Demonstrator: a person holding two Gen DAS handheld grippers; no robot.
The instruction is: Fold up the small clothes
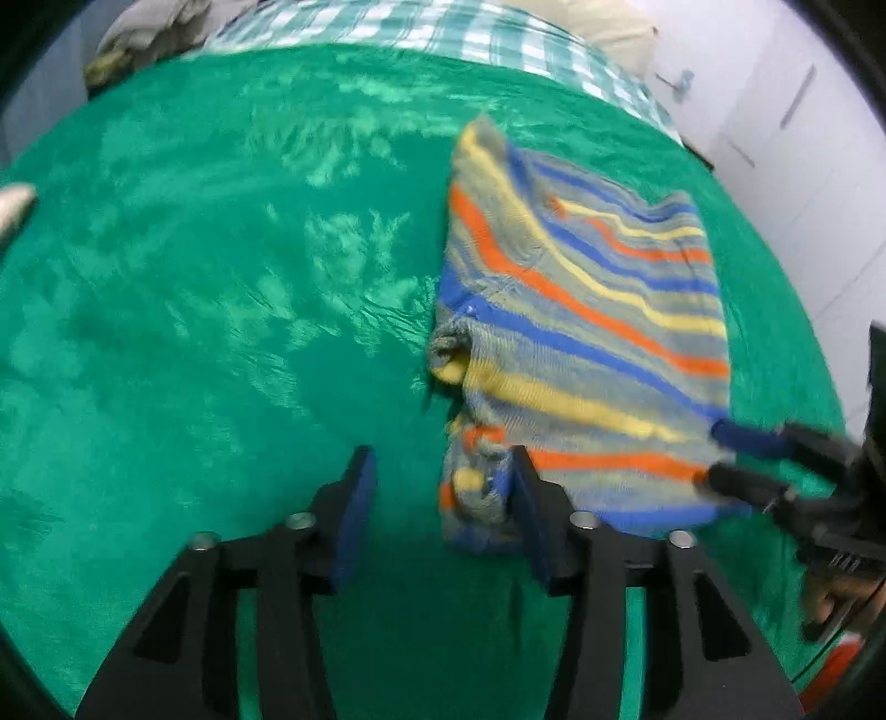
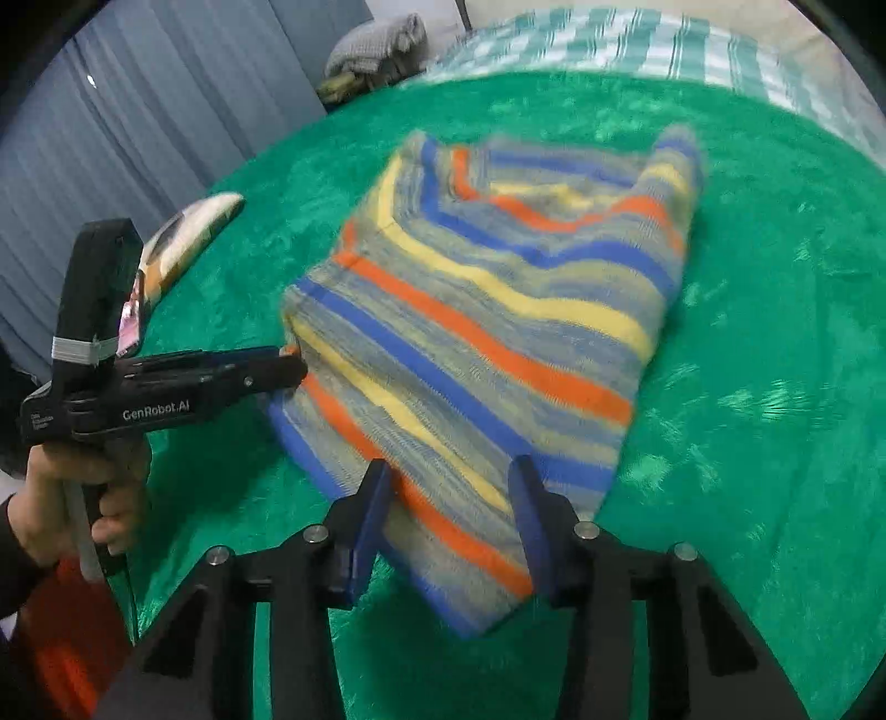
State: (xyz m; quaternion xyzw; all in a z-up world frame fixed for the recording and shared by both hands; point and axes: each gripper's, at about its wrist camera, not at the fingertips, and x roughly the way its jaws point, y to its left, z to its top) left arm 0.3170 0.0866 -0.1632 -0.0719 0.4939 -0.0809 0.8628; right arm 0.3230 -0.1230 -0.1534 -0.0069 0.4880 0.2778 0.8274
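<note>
A small striped knit garment (image 1: 581,327), grey with blue, orange and yellow bands, lies folded on the green fuzzy blanket (image 1: 221,310); it also shows in the right wrist view (image 2: 487,343). My left gripper (image 1: 443,493) is open, its right finger at the garment's near left corner; it also shows in the right wrist view (image 2: 288,365) at the garment's left edge. My right gripper (image 2: 451,520) is open, hovering over the garment's near edge, and shows in the left wrist view (image 1: 720,454) at the garment's right corner.
The green blanket (image 2: 747,360) covers a bed with a checked sheet (image 1: 443,27) behind. A bundle of grey cloth (image 2: 376,44) lies at the far edge. A pale elongated object (image 2: 194,227) lies at the blanket's left. Grey curtains (image 2: 138,111) hang left.
</note>
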